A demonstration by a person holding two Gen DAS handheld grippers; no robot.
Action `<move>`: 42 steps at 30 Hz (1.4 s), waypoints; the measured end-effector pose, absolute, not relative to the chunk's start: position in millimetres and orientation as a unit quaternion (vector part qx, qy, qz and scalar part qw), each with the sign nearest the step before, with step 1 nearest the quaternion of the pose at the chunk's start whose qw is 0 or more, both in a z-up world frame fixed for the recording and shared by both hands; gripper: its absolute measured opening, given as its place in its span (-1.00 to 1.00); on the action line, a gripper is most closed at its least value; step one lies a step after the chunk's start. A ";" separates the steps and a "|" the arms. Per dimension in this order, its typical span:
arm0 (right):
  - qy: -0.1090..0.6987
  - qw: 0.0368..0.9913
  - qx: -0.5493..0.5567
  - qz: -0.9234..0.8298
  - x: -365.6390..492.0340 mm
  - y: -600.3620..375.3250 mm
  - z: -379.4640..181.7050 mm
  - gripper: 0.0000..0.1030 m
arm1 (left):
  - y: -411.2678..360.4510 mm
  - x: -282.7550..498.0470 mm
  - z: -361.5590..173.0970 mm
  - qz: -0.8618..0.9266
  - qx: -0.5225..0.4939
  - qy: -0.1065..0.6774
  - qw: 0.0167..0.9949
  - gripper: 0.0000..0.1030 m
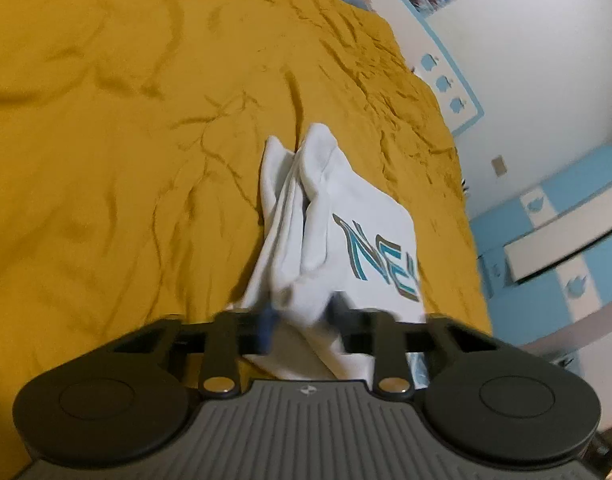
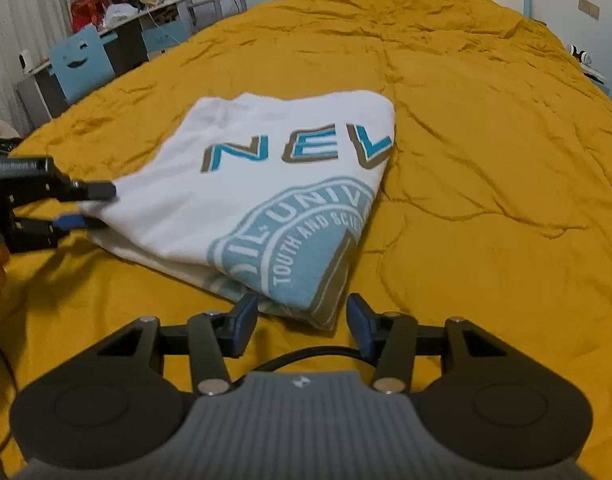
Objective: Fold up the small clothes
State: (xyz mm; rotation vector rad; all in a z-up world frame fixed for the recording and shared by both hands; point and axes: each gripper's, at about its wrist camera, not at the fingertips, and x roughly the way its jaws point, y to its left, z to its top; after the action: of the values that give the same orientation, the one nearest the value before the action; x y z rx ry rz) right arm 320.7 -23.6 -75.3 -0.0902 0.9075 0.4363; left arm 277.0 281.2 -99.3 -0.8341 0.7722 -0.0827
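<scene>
I find the white T-shirt half-folded on the yellow bed. My left hand-held gripper is clamped on its left corner. My right hand-held gripper, jaws apart, sits just before the near corner.

Large teal and brown letters "NEV" are printed across the folded white T-shirt; the word is cut off at the fold. Below it, a round teal seal is printed, in which "UNIV" and "TOUTH AND SCI" are read in part. The remaining lettering is hidden by the fold.
</scene>
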 end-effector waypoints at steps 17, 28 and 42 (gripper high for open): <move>0.456 0.867 -0.057 0.194 324.3 -29.0 -107.5 -1.00 | 271.8 260.1 -119.0 -0.008 -0.276 0.398 0.875 -0.74; 0.470 0.860 -0.031 0.197 328.7 -37.6 -113.4 -1.00 | 257.3 246.8 -104.4 0.040 -0.234 0.421 0.876 -0.72; 0.469 0.862 0.047 0.184 329.6 -86.1 -87.0 -0.91 | 242.2 228.5 -49.0 0.084 -0.168 0.399 0.898 -0.44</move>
State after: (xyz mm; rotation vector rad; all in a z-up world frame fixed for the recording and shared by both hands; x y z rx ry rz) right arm 329.6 -86.1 -87.0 0.0981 0.9834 0.3868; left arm 228.5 242.2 -49.0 -0.3480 0.8260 0.1749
